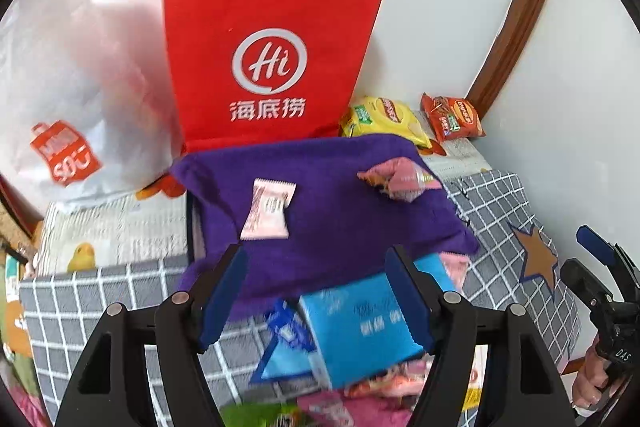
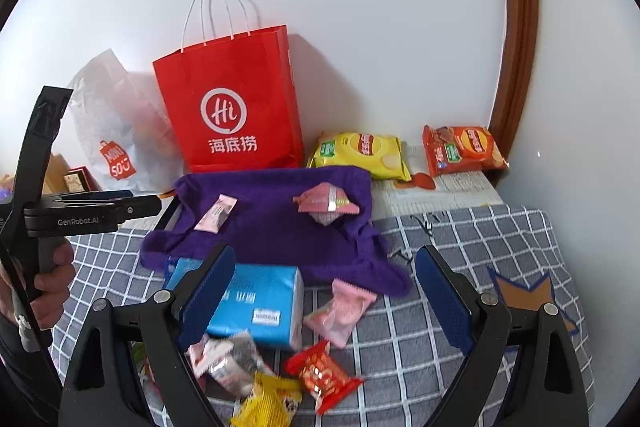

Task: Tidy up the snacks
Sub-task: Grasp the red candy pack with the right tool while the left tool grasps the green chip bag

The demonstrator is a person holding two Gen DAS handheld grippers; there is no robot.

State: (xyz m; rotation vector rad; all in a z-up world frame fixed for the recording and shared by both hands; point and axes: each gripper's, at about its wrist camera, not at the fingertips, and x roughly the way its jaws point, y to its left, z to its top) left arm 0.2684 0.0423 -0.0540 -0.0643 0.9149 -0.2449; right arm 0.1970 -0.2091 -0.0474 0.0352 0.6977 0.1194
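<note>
Left jaws: we see the left gripper [image 1: 316, 291] standing apart with nothing pressed between its blue pads; the blue pack [image 1: 360, 331] lies below them.
Right jaws: the right gripper [image 2: 326, 301] gapes wide, empty, over the snacks.
Purple cloth [image 2: 272, 227]: spread on the checked cover [image 2: 460, 251], bearing a pale pink packet [image 2: 216, 213] and a pink wrapped snack [image 2: 326, 205], well apart.
Loose snacks: we count a pink packet [image 2: 340, 311], a red one [image 2: 322, 375] and a yellow one [image 2: 268, 403] near the blue pack.
Back wall: red paper bag [image 2: 236, 107], yellow chip bag [image 2: 360, 155], orange chip bag [image 2: 464, 149].
</note>
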